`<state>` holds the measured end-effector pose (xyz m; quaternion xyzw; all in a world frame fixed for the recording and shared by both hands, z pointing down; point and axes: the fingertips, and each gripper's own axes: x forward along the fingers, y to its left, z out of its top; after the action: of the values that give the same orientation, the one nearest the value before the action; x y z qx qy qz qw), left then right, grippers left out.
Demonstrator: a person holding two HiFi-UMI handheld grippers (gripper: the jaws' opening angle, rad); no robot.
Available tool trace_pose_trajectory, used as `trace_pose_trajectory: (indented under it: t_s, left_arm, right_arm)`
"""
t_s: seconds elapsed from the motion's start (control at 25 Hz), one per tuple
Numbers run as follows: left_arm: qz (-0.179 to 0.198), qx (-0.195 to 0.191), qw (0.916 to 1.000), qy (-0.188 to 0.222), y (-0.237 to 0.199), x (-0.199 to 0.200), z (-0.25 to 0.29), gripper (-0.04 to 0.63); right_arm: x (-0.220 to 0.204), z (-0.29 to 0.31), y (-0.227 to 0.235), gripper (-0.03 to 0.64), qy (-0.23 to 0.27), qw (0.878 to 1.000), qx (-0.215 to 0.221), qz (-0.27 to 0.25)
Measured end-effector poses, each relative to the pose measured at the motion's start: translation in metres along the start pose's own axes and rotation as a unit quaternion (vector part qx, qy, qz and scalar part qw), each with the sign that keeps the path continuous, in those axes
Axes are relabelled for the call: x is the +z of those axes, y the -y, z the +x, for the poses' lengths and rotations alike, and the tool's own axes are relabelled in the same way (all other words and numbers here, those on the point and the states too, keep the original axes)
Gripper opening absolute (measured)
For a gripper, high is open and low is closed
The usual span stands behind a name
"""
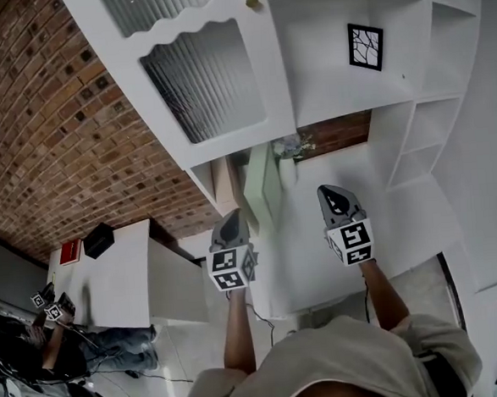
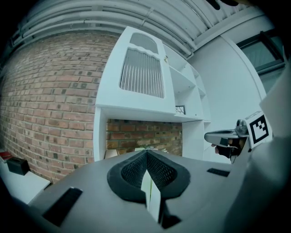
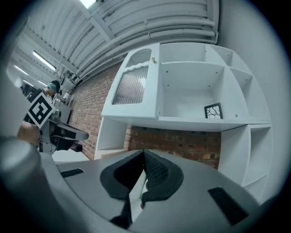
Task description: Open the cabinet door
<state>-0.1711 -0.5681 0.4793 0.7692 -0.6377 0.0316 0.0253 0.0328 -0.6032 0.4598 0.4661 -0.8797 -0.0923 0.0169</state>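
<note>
Here left tool [image 1: 232, 218] and right tool [image 1: 331, 193], both closed empty, face a ribbed-glass cabinet door [image 1: 206, 79].

White cabinet [image 1: 333, 77]; its door [image 1: 197, 70] has grey ribbed glass. Red-brown brick wall [image 1: 47, 114]. Black box [image 1: 99, 239] and red block [image 1: 70, 252] on a white desk [image 1: 119, 283].

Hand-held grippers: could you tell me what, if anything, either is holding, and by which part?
Nothing: the left hand-held gripper and right hand-held gripper are both shut and empty.
</note>
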Motion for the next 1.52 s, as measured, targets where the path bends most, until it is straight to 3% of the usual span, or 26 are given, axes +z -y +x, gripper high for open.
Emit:
trace_pose_trajectory:
  t_s: [0.44,0.64,1.08,1.36,1.52]
  left_arm:
    - [-0.014,0.007,0.9999,0.002,-0.029,-0.003,-0.023,0.025]
    - [-0.016,-0.002,0.9999,0.005,-0.028,0.001,-0.023,0.026]
    - [-0.015,-0.016,0.9995,0.021,-0.022,0.014,-0.025,0.026]
    - [-0.012,-0.01,0.9997,0.021,-0.032,0.014,-0.032,0.026]
    - [-0.01,-0.004,0.9997,0.023,-0.039,0.017,-0.036,0.026]
  right_arm:
    - [0.039,0.013,-0.022,0.014,0.025,0.999,-0.008,-0.03]
    - [0.109,0.029,-0.008,0.014,0.085,0.994,-0.018,-0.066]
    - [0.28,0.063,0.028,0.014,0.203,0.967,-0.039,-0.147]
    - [0.343,0.09,0.04,0.17,0.229,0.959,-0.026,-0.166]
    - [0.368,0.103,0.049,0.225,0.237,0.957,-0.033,-0.163]
